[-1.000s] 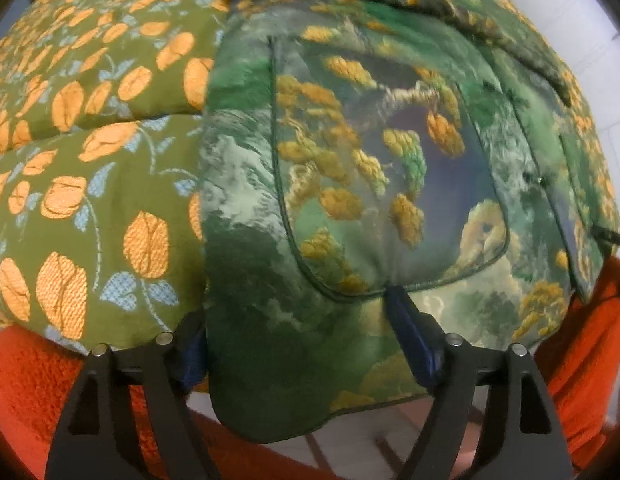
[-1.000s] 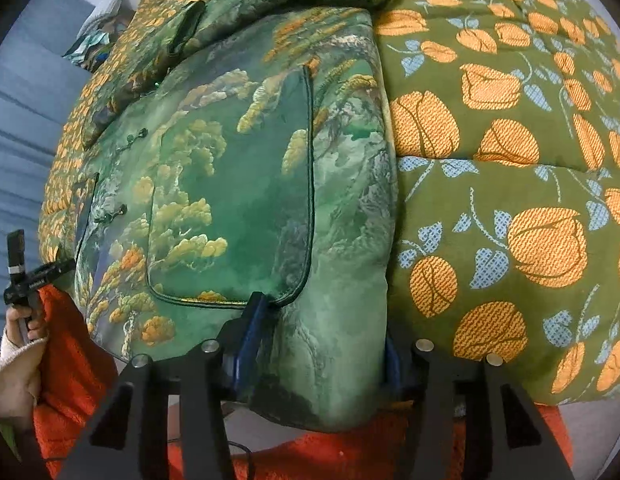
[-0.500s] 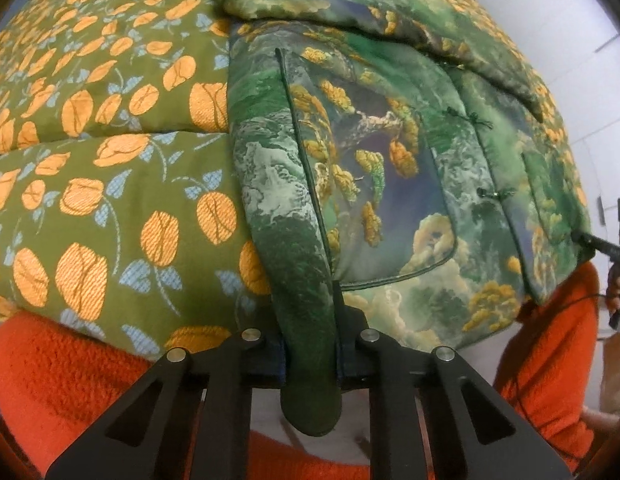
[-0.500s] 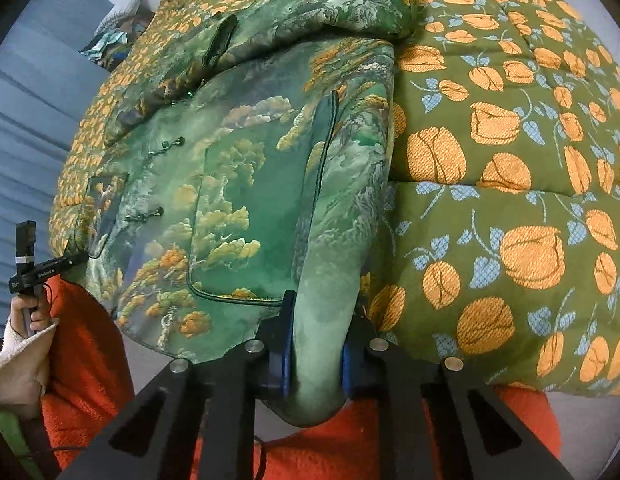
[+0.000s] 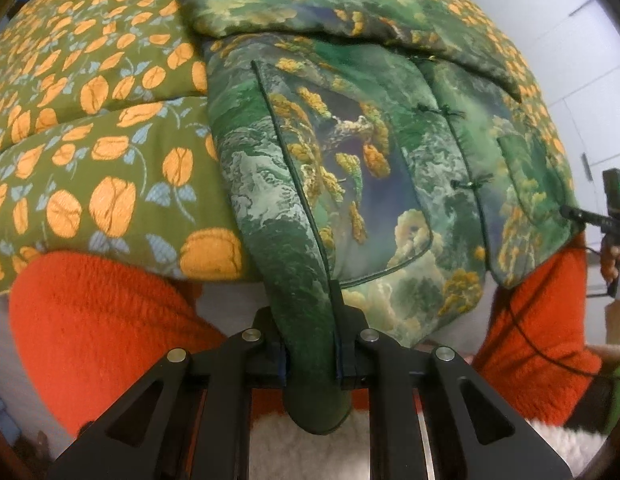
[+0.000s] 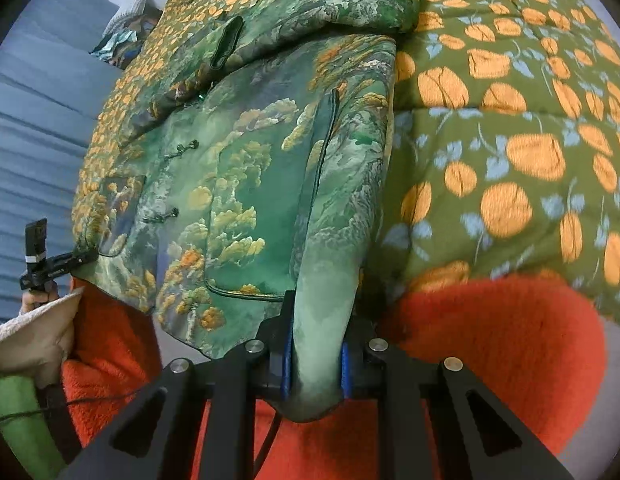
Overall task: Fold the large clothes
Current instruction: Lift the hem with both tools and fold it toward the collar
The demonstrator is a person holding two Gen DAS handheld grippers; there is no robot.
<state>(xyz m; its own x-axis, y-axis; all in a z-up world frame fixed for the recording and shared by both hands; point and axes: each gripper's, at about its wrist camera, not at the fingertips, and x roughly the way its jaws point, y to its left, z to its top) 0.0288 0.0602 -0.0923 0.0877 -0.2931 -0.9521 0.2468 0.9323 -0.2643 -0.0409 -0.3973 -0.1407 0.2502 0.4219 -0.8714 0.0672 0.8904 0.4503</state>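
Observation:
A large green padded jacket [image 5: 370, 152] with a landscape print, patch pockets and knot buttons lies on a quilt, its sleeves folded across the top. My left gripper [image 5: 310, 356] is shut on the jacket's left hem corner, which bunches between the jaws. My right gripper [image 6: 316, 364] is shut on the right hem corner of the jacket [image 6: 246, 184]. Both corners are lifted off the bed edge toward the cameras. Each gripper shows small in the other's view, the right gripper [image 5: 614, 216] and the left gripper [image 6: 42, 264].
An olive quilt [image 5: 90, 128] with orange flowers covers the bed and also shows in the right wrist view [image 6: 510, 152]. The person's orange fleece clothing [image 5: 102, 332] fills the foreground. A grey slatted wall [image 6: 30, 152] stands at the left, a white wall [image 5: 582, 52] at the right.
Both grippers have closed on the jacket's bottom hem corners and pulled back from the bed, so the hem has lifted and bunched in the jaws.

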